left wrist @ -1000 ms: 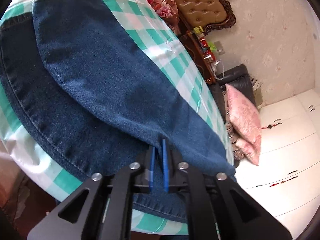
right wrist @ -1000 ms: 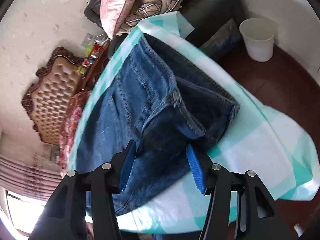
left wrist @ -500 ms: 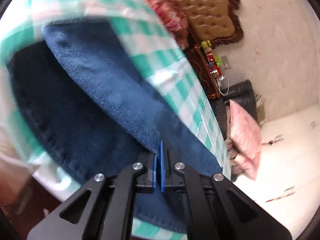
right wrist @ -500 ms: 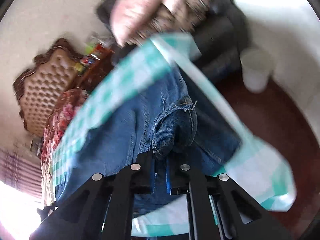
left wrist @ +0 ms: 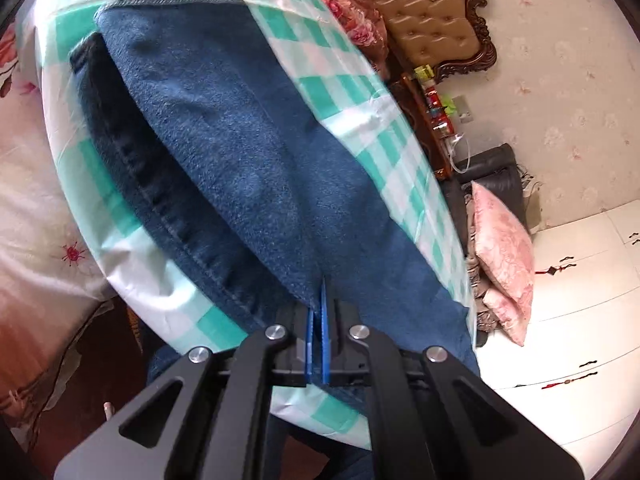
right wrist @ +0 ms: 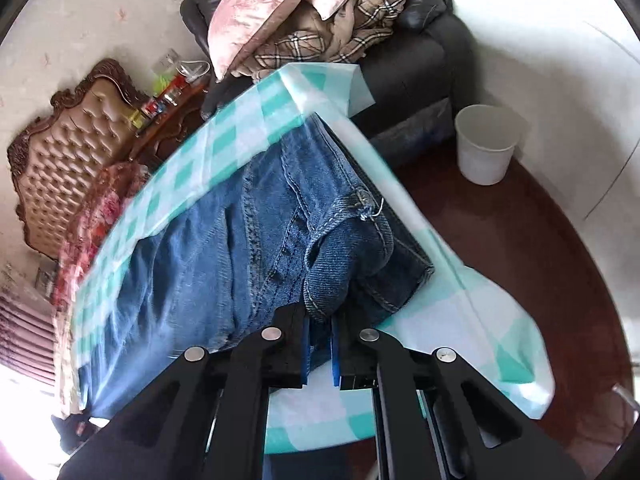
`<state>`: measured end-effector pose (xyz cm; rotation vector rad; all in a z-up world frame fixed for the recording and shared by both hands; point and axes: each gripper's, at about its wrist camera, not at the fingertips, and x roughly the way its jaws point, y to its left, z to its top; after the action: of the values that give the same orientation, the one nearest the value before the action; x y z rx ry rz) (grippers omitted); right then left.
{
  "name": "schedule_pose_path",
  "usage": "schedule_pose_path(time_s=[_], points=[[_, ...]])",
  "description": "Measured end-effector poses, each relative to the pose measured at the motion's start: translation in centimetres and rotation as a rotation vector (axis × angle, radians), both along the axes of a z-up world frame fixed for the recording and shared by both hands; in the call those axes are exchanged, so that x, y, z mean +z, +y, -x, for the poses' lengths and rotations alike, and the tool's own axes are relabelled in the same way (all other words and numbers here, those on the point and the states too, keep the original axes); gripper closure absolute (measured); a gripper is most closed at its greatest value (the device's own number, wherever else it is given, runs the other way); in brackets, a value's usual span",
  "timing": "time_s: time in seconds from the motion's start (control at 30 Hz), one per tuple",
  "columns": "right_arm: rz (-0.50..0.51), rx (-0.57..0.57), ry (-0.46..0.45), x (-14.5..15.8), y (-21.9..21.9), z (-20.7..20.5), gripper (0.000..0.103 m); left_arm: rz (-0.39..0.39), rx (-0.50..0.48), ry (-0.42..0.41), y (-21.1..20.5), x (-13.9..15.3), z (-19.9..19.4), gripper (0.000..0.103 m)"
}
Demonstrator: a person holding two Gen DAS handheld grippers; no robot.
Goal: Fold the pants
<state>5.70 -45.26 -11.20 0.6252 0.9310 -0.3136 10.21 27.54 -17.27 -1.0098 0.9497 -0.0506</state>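
Observation:
Blue denim pants lie along a table covered with a green and white checked cloth. My left gripper is shut on the near edge of a pant leg, the blue pads pinching a fold of cloth. In the right wrist view the waist end of the pants shows with seams and a bunched fold. My right gripper is shut on that bunched waist fold at the table's near edge.
A tufted brown headboard, a flowered bed cover, a dark sofa with a pink pillow and plaid blankets, a white bin on the dark floor, a cluttered side table, white cupboards.
My right gripper was open around the waist fold and has closed on it. My left gripper has tightened on the leg edge. Both views have shifted, with the cloth lifted a little.

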Motion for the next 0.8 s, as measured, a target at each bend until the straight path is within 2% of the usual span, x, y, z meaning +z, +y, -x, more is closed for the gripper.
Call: schedule_pose_path(time_s=[0.07, 0.13, 0.2, 0.27, 0.33, 0.43, 0.47, 0.5, 0.57, 0.63, 0.67, 0.73, 0.8], points=[[-0.008, -0.004, 0.072, -2.5, -0.4, -0.5, 0.096, 0.038, 0.012, 0.041, 0.2, -1.7, 0.0, 0.101], [0.020, 0.008, 0.104, -3.7, -0.2, -0.9, 0.097, 0.047, 0.017, 0.020, 0.4, -2.0, 0.4, 0.097], [0.063, 0.015, 0.106, -3.4, 0.4, -0.9, 0.096, 0.042, 0.062, -0.001, 1.6, -1.5, 1.1, 0.077], [0.079, 0.021, 0.120, -3.6, 0.6, -1.1, 0.096, 0.032, 0.130, -0.035, 4.4, -1.1, 1.7, 0.071], [0.086, 0.024, 0.126, -3.8, 0.9, -1.1, 0.096, 0.016, 0.172, -0.052, 7.0, -0.9, 1.4, 0.071], [0.093, 0.021, 0.131, -3.7, 0.9, -1.3, 0.096, 0.049, 0.222, -0.042, 10.9, -1.9, 0.2, 0.073], [0.097, 0.019, 0.134, -3.7, 0.9, -1.3, 0.096, 0.043, 0.226, -0.037, 11.7, -1.9, -0.2, 0.083], [0.098, 0.018, 0.135, -3.7, 1.0, -1.5, 0.096, 0.024, 0.220, -0.028, 12.3, -1.7, -0.6, 0.100], [0.097, 0.014, 0.138, -3.6, 1.1, -1.6, 0.097, -0.020, 0.199, -0.051, 12.5, 0.1, -0.8, 0.101], [0.100, 0.011, 0.142, -3.6, 1.2, -1.6, 0.097, -0.164, 0.158, -0.098, 11.0, 3.6, -0.3, 0.101], [0.103, 0.010, 0.144, -3.6, 1.2, -1.6, 0.097, -0.199, 0.152, -0.102, 10.6, 4.3, 0.1, 0.101], [0.109, 0.008, 0.149, -3.6, 1.3, -1.8, 0.097, -0.196, 0.154, -0.029, 11.0, 2.7, 0.0, 0.101], [0.106, 0.006, 0.155, -3.5, 1.2, -2.0, 0.097, -0.135, 0.164, 0.027, 12.1, 0.1, 0.1, 0.101]])
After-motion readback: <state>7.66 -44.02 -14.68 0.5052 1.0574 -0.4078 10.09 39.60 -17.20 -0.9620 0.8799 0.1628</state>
